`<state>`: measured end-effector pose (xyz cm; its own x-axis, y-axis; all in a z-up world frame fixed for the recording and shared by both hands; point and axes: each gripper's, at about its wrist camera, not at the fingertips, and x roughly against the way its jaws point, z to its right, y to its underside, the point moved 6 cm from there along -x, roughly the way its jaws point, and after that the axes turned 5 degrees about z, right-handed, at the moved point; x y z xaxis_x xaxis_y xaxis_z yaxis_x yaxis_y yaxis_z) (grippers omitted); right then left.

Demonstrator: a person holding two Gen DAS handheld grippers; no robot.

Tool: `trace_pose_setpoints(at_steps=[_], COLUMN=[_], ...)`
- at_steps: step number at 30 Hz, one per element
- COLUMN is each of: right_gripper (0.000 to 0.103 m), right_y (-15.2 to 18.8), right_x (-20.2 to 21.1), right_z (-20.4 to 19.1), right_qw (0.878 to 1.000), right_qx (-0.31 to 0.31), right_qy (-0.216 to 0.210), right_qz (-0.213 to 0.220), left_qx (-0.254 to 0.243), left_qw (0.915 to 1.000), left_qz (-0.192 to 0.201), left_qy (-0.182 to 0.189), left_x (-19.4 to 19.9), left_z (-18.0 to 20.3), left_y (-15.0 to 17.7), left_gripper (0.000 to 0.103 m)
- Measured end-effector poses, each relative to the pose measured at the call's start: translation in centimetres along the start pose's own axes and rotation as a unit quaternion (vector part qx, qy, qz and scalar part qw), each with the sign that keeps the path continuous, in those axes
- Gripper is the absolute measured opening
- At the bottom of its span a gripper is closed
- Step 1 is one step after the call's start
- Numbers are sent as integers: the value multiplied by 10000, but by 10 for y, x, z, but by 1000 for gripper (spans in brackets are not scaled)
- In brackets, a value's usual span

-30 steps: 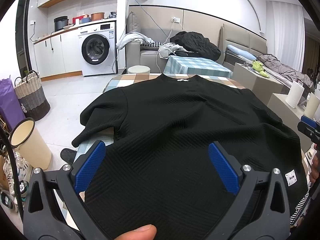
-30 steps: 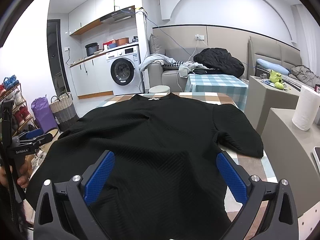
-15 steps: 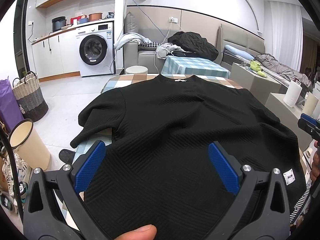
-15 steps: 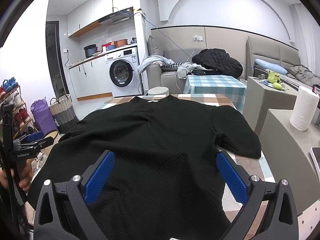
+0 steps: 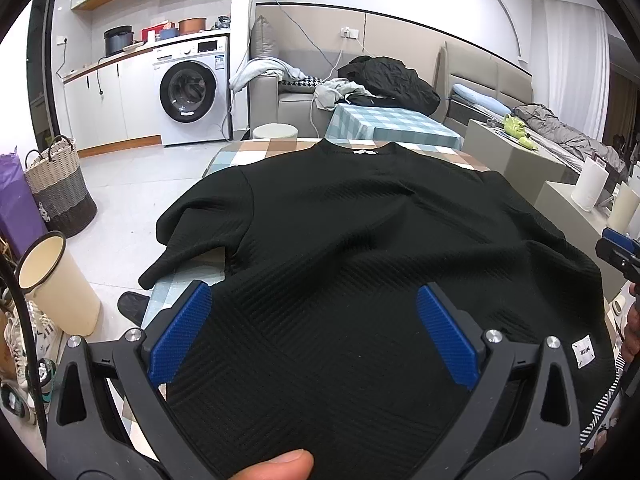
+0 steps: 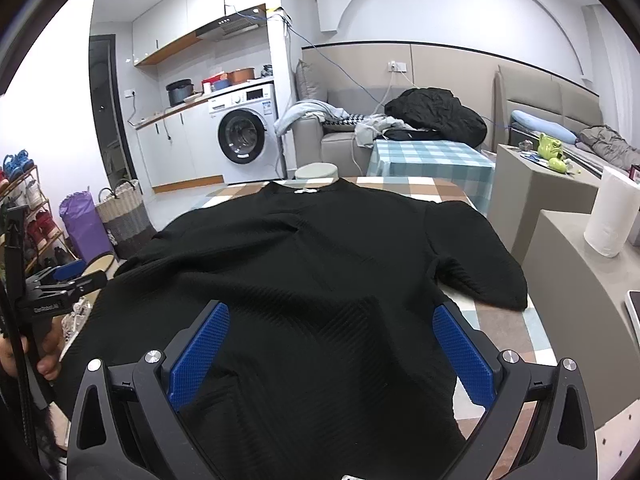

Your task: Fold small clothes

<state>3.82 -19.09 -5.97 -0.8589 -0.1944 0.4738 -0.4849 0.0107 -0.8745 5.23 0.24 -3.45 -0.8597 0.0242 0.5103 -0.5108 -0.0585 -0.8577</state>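
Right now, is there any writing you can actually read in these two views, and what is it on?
"JIXUN", roughly: white hem tag on the black shirt; letters small, reading unsure.
"GenRobot.AI", roughly: white print on the left gripper, seen from the right wrist; blurred, reading unsure.
Washing machine panel and door sticker: too small to read.
Neck label: no legible text.

The room has white walls and a pale tiled floor. A white washing machine stands under a counter with white cabinets. Near it is a beige sofa with clothes on it, and a small table with a checked cloth. A woven basket stands on the floor.
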Motion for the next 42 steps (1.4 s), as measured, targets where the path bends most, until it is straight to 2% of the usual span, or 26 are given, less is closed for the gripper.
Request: trace_pose_setpoints(at_steps=[12, 42], right_gripper=[103, 103], right_y=[1, 1], right_x=[-7, -9], right_z=[-1, 3], right_qw=[9997, 9995], right_qx=[-66, -113], right_qy=[172, 176], right_qz=[-189, -245], left_qx=[-10, -41], left_qw=[9999, 9999], left_qz=[-67, -70], left_qy=[77, 71], left_x=[-6, -6], left_z=[0, 1], left_y=[1, 3], left_gripper=[102, 102])
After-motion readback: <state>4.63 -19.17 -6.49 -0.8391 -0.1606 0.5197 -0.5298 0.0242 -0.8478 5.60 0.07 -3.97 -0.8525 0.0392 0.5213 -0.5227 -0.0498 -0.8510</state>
